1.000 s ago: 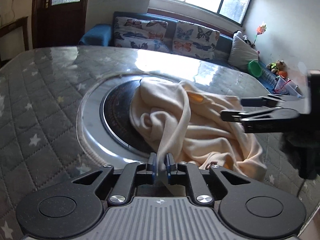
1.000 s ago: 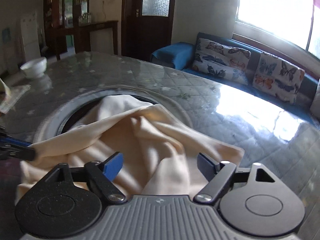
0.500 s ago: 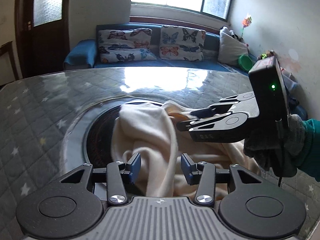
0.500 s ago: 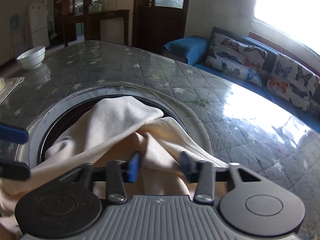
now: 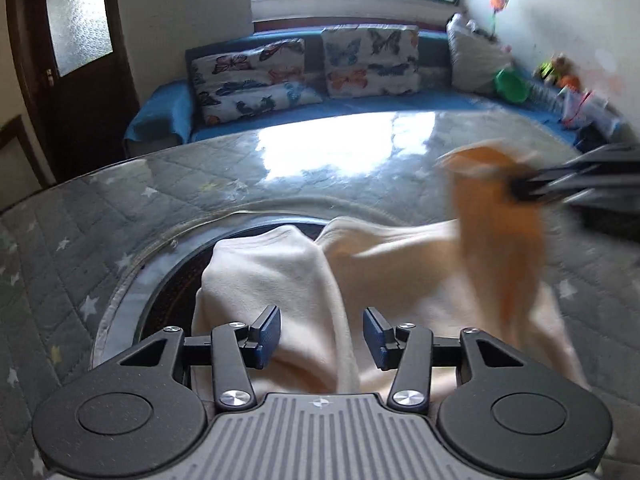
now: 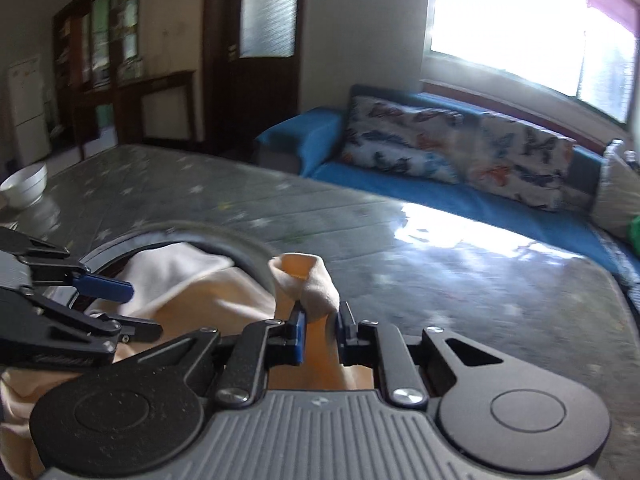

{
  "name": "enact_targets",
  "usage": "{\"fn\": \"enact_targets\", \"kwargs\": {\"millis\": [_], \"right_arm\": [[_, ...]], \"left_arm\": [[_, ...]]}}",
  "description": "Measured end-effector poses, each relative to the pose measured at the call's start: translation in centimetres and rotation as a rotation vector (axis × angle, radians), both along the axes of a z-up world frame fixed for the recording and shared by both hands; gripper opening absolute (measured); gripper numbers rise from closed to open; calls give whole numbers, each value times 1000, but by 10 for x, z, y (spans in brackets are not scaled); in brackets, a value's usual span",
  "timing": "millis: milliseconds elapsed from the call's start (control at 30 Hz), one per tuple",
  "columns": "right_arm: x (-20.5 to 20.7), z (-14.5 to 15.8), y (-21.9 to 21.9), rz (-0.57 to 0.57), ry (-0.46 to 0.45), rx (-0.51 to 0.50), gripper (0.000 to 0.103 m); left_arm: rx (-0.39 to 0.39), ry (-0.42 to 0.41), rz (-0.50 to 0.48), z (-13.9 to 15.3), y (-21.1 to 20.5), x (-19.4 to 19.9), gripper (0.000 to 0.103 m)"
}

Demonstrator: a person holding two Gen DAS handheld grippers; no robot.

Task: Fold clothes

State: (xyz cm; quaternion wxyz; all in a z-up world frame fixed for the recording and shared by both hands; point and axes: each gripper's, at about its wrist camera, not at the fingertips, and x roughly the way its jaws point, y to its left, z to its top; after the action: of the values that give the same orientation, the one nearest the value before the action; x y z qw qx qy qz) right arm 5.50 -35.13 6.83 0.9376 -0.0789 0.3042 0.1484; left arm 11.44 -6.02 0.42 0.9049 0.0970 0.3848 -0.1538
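Note:
A cream garment lies crumpled over the round dark inset in the middle of the table. My left gripper hovers low over it, open, and a ridge of cloth runs between the pads untouched. My right gripper is closing its jaws on a bunched corner of the garment and its pads pinch the cloth. In the left wrist view the right gripper holds that corner raised at the right, blurred and glowing orange. The left gripper shows at the left of the right wrist view.
The table has a grey quilted star cover under glossy glass. A white bowl stands at its far left corner. Beyond the far edge is a blue sofa with butterfly cushions below a bright window.
My left gripper let go of the fold it pinched and now stands open. My right gripper went from open to shut on a bunch of cloth and lifted it.

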Motion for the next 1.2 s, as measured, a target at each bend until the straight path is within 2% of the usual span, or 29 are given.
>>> {"fn": "enact_targets", "kwargs": {"millis": [33,100,133,167,267,400,500,767,900,1033,1200], "right_arm": [[-5,5,-10,-21,-11,-1,13],[-18,14,-34,-72,-35,-3,13],[-24,17,-42,-91,-43,-5,13],[-29,20,-51,-111,-52,-6,13],[-51,24,-79,-184,-67,-3,13],[-84,27,-117,-283,-79,4,13],[-105,17,-136,-333,-59,12,13],[-139,-10,-162,-436,-9,12,13],[-149,-12,-163,-450,-8,14,13],[-167,-8,-160,-460,-17,13,13],[-170,-14,-161,-487,15,-14,13]], "left_arm": [[16,4,-9,-4,-3,3,44],[50,-6,-3,-10,-4,6,24],[66,-11,1,-13,-4,8,19],[51,-4,10,-13,0,9,10],[12,-19,33,-7,13,4,5],[-38,-64,85,12,42,-13,3],[-82,-92,145,26,70,-27,3],[-230,-123,317,50,156,-84,3],[-266,-108,387,53,193,-118,3],[-312,-44,430,45,224,-145,3],[-307,4,472,28,243,-163,4]]}}
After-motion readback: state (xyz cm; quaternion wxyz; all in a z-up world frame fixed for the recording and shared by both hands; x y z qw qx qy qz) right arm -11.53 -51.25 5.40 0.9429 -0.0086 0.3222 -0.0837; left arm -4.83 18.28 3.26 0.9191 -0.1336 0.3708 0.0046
